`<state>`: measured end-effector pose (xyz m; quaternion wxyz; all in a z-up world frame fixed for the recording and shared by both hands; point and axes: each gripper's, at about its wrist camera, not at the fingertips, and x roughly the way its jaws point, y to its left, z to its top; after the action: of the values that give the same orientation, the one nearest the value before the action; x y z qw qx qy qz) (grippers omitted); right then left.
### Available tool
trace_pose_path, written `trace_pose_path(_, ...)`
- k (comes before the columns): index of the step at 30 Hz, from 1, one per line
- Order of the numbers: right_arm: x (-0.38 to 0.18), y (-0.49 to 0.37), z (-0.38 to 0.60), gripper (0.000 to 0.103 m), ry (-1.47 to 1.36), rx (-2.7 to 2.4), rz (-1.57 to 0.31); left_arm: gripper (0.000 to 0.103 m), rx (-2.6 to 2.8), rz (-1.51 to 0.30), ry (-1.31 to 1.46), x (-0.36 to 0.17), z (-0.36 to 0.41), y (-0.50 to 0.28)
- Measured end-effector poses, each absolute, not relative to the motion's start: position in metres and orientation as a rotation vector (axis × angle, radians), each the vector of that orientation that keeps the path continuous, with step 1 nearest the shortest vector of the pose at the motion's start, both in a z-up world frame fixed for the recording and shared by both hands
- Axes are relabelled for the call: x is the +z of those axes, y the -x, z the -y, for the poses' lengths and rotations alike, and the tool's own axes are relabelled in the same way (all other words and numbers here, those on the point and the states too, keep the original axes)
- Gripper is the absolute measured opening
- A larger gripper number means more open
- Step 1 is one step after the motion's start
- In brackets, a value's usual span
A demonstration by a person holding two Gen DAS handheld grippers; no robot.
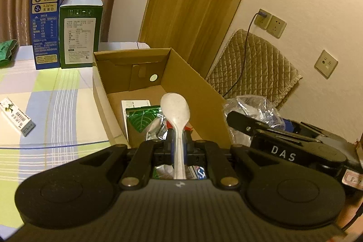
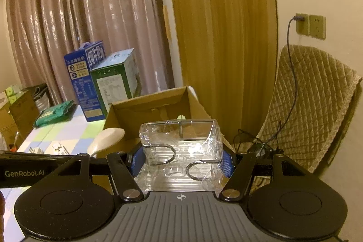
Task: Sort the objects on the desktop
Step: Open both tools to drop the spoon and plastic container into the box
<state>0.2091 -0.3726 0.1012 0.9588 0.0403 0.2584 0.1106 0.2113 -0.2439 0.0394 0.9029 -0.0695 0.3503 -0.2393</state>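
- Here, left gripper [image 1: 179,140] clamped tight on the handle of a white plastic spoon [image 1: 175,110]; bowl end points forward, long axis running straight out along the fingers.
- Spoon bowl hangs over the open cardboard box [image 1: 199,81], directly ahead and below; green leaf-print pouch [image 1: 141,119] and foil packets already lie inside.
- Right gripper [image 2: 182,158] gripping a clear plastic-wrapped wire rack [image 2: 181,142], jaws part-way apart around it; the box sits just beyond.
- Left hand looks nearer the box interior; judged, a release there drops the spoon in.
- Surface: checked tablecloth [image 1: 45,106], small white carton [image 1: 17,117] on it, blue and green milk boxes [image 1: 65,26] at the back.
- Room: curtains, wooden door, wall sockets, quilted chair cover.
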Motion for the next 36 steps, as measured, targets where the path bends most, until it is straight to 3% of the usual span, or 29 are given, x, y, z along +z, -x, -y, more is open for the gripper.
trace_pose_path(30, 0.083, -0.248, 0.371, 0.062, -0.067, 0.223, -0.563, 0.005, -0.454, -0.748, 0.198, 0.016, 0.233, -0.249)
trace_pose_path(36, 0.083, -0.250, 0.365, 0.062, -0.076, 0.237, -0.564, 0.015, -0.434, -0.722, 0.184, 0.022, 0.221, -0.241)
